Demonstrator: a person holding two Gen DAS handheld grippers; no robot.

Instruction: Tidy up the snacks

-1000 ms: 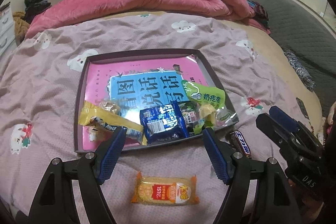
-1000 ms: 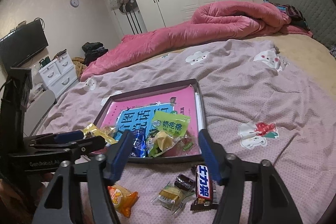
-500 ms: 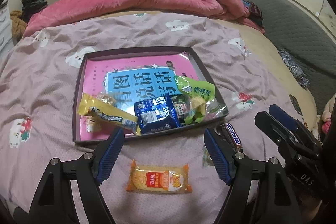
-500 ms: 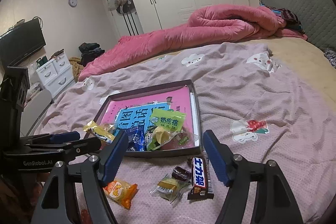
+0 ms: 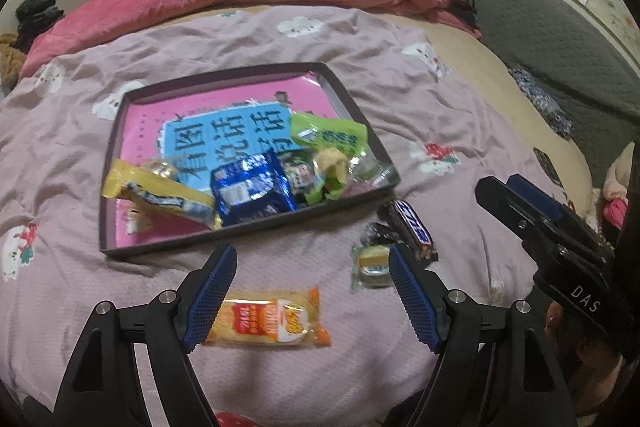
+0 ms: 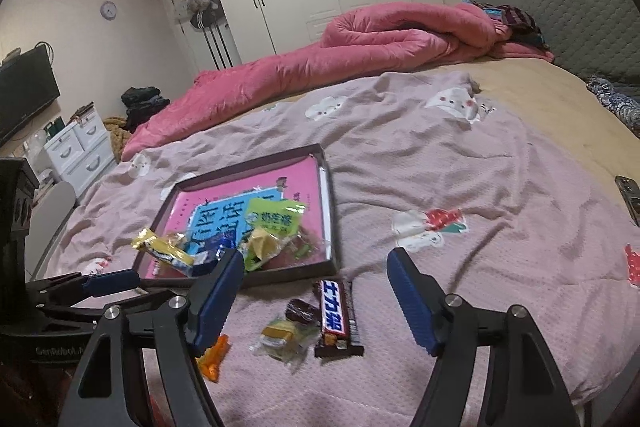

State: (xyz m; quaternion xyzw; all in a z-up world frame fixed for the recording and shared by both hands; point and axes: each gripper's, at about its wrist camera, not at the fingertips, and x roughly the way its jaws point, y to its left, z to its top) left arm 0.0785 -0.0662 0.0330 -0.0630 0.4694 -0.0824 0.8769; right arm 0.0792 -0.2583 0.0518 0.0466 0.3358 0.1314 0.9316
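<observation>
My left gripper (image 5: pixel 310 291) is spread wide and holds nothing. The orange cake pack (image 5: pixel 266 319) lies on the blanket (image 5: pixel 60 287) right under it, at 6 o'clock from the tray (image 5: pixel 240 227). The pack's long side runs 9 to 3, straight across my two pads, so I think I must turn my wrist or pinch the short way.

My right gripper (image 6: pixel 316 297) is wide open too, with nothing in it. The choc bar (image 6: pixel 336 313) lies just below it, long side 12 to 6. The small green pack (image 6: pixel 280 337) sits at its 9 o'clock.

My left hand is nearer the cake. My right is nearer the bar.
</observation>
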